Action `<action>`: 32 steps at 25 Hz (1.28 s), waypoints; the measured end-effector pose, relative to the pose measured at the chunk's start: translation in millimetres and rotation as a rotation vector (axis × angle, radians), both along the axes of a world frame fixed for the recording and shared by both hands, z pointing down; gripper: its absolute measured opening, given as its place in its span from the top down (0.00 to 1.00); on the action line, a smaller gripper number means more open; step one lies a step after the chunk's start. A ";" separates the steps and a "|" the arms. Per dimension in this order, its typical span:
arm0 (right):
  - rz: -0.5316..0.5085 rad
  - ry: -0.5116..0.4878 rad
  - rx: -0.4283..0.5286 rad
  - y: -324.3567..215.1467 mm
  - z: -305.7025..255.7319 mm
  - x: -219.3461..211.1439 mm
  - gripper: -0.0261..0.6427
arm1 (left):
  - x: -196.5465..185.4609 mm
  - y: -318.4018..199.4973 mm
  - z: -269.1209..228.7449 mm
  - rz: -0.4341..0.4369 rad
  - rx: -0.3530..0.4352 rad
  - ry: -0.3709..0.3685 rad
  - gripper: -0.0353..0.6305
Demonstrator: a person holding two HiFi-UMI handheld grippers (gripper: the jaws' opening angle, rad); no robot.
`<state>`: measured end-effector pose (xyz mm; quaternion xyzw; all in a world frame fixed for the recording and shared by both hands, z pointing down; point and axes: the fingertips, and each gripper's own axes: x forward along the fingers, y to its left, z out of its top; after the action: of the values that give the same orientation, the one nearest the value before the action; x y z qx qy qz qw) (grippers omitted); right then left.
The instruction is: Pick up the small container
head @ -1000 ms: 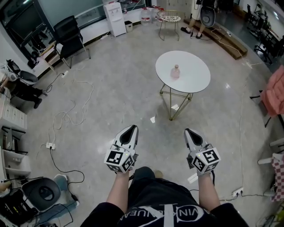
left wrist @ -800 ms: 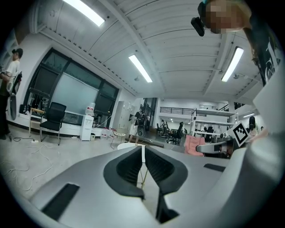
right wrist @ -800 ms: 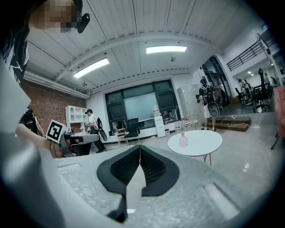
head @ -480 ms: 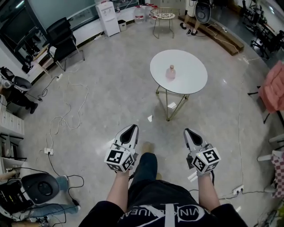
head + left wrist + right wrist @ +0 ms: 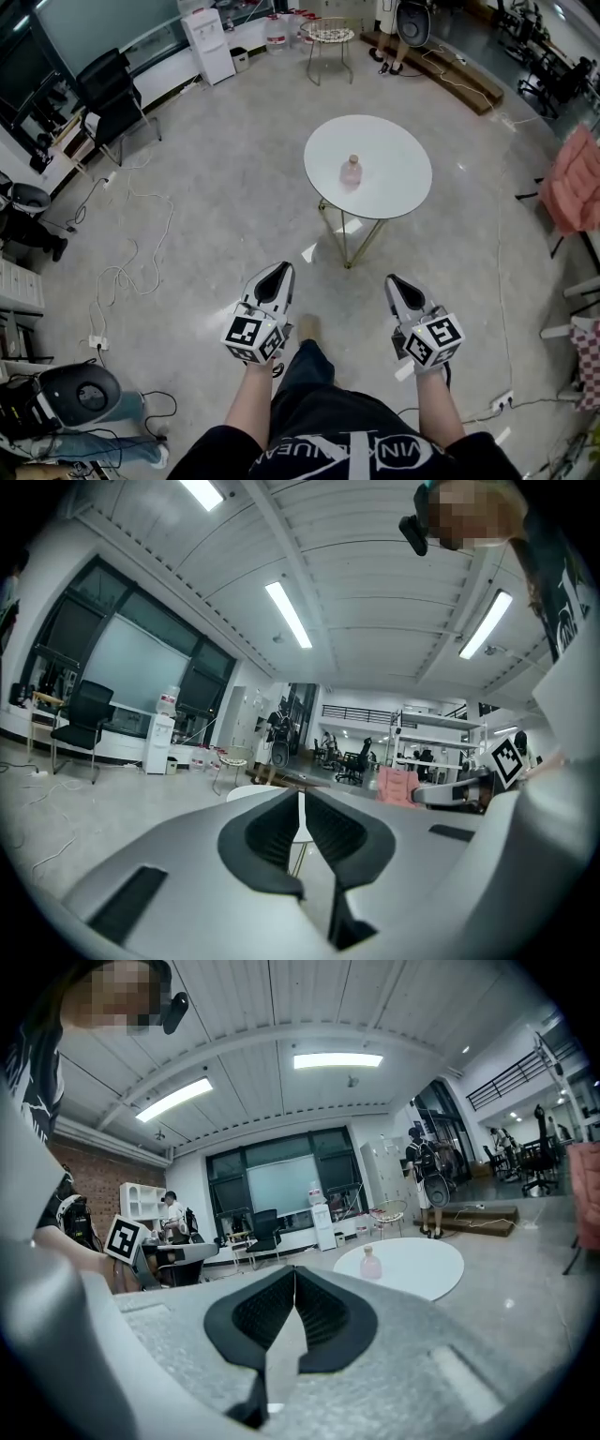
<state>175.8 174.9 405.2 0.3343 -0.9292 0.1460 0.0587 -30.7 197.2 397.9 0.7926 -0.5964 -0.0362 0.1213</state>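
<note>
**Ahead of the grippers: table closer than a second ago**

Beyond the left gripper [image 5: 279, 270] and right gripper [image 5: 396, 280], the gap to the round white table [image 5: 398, 192] has shrunk. The small container [image 5: 351, 171], a pinkish bottle, stands near the table's middle, well ahead of both tips. Approach seems under way; no reach possible yet. Both pairs of jaws are pressed together, nothing between them, touching nothing.
</note>
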 end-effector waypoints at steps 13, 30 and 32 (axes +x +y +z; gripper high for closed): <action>0.009 0.028 -0.049 -68.1 14.3 -29.9 0.95 | -10.0 -88.1 17.6 0.075 -0.033 0.024 0.91; 0.084 0.037 -0.085 -145.6 26.6 -49.2 0.95 | -7.9 -199.7 34.3 0.238 -0.082 0.016 0.91; 0.094 0.034 -0.088 -157.4 29.0 -50.2 0.95 | -7.6 -212.4 37.3 0.254 -0.086 0.015 0.91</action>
<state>125.6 17.5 434.2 0.3771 -0.9041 0.1834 0.0824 -38.2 -15.2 435.2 0.8555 -0.4915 -0.0010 0.1631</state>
